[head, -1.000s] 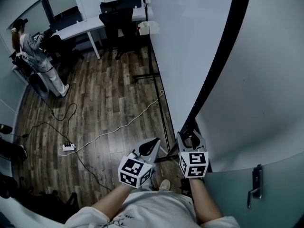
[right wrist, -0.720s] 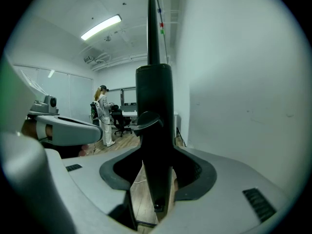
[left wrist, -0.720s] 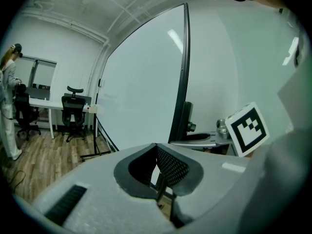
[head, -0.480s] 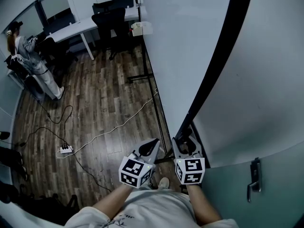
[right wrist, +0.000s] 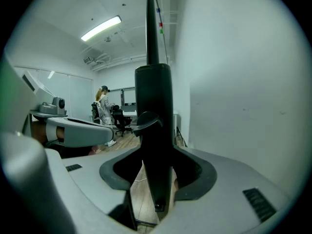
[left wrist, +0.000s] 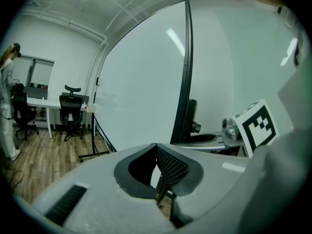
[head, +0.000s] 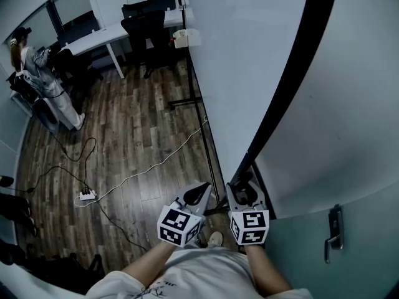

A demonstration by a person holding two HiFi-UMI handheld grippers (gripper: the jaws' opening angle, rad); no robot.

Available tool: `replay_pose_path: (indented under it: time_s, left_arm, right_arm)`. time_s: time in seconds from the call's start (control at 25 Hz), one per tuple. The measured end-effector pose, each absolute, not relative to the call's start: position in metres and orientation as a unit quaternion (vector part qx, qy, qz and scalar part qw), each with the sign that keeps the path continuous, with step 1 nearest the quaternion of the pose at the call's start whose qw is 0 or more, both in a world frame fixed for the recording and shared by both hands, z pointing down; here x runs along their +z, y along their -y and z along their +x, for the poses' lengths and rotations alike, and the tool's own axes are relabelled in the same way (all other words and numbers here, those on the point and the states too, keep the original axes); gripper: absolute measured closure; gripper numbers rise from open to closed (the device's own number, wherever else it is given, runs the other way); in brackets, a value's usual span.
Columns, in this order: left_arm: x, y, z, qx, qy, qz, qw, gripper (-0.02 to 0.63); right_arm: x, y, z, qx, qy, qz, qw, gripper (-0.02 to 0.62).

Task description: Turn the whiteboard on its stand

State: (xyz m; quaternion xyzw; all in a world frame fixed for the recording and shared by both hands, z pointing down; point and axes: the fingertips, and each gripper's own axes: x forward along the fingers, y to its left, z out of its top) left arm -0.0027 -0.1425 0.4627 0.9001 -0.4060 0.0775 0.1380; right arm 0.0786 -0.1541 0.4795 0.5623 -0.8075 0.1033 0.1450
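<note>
Little has changed: the right tool stays clamped on the whiteboard frame, lower centre. The left tool beside it has its jaws together, empty.

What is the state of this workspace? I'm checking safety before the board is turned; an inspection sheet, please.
Surface: wood floor.
Job's things: whiteboard upright, black frame edge-on.
Clutter: small box at the far end.
Grippers: right gripper jaws closed on the frame; left gripper jaws together, empty.
Cables: white cable runs under the board; power strip.
Surroundings: desk, person, door handle.
</note>
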Motion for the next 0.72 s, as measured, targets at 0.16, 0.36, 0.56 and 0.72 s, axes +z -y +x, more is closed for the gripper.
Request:
replay_pose_path:
  time_s: [0.16,0.36,0.56,0.72]
  left_arm:
    - [0.460,0.138,-0.005,0.077,0.406,0.900,0.139,0.597]
    - [0.461,0.132,-0.006,0.077,0.407,0.900,0.139,0.597]
    - [0.461,0.129,-0.009,0.079,0.406,0.900,0.138,0.597]
    - [0.461,0.125,-0.009,0.079,0.406,0.900,0.138,0.597]
  right_arm:
    - [0.477,0.152,0.077,0.106,0.807,0.563,0.146,0.408]
    - [0.478,0.151,0.078,0.104,0.807,0.563,0.143,0.408]
    - [0.478,0.147,0.079,0.105,0.803,0.568,0.148,0.408]
    - [0.479,0.136,0.083,0.115,0.799,0.572,0.143,0.408]
